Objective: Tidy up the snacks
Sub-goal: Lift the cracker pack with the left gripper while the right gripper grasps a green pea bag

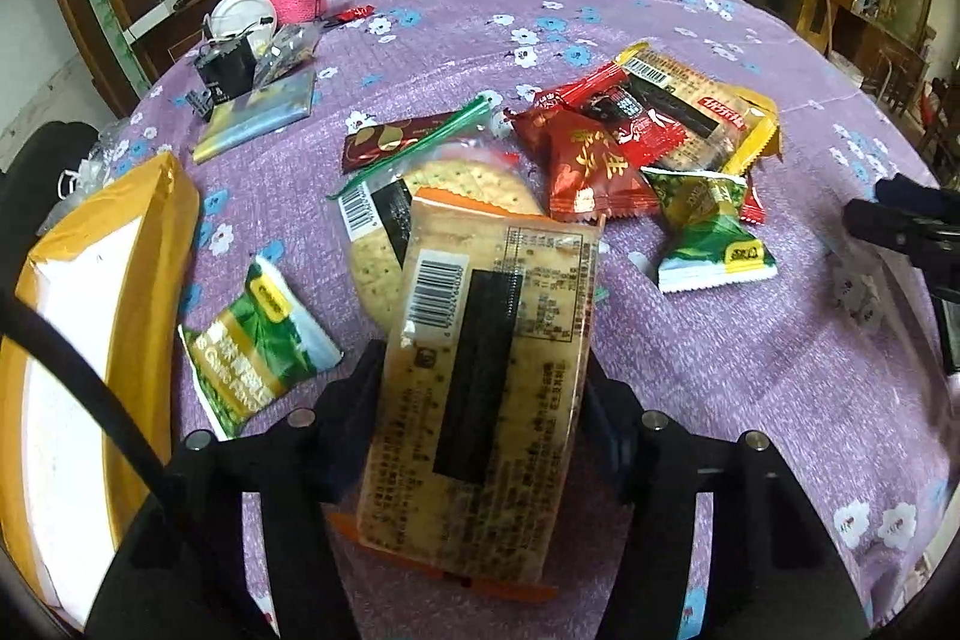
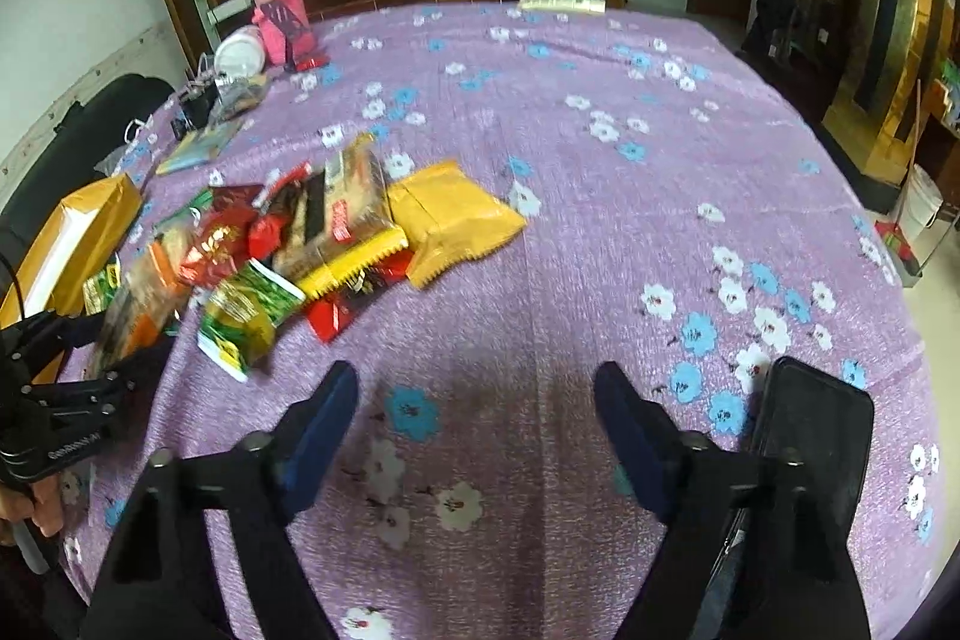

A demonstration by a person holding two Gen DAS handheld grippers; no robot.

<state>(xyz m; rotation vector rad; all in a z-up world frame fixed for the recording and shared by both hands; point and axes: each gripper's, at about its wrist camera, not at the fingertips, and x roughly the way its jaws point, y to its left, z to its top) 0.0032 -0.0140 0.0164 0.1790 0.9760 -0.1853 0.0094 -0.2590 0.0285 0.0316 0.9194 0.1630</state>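
Two grippers inspected. Left gripper [image 1: 480,394] clenched on cracker packet [image 1: 486,382], held over purple tablecloth [image 1: 690,370] beside yellow box [image 1: 120,280]. Right gripper [image 2: 477,424] released, empty. Advise firm side grip, packet level, lower squarely into box.

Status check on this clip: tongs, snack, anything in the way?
Left tongs shut on cracker packet. Right tongs open, empty, above bare tablecloth. Snack pile ahead, box at left.

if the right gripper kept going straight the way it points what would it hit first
Most likely the bare purple tablecloth just ahead of the right gripper; nothing lies between its open fingers. The snack pile sits off to the left, the black phone to the right.
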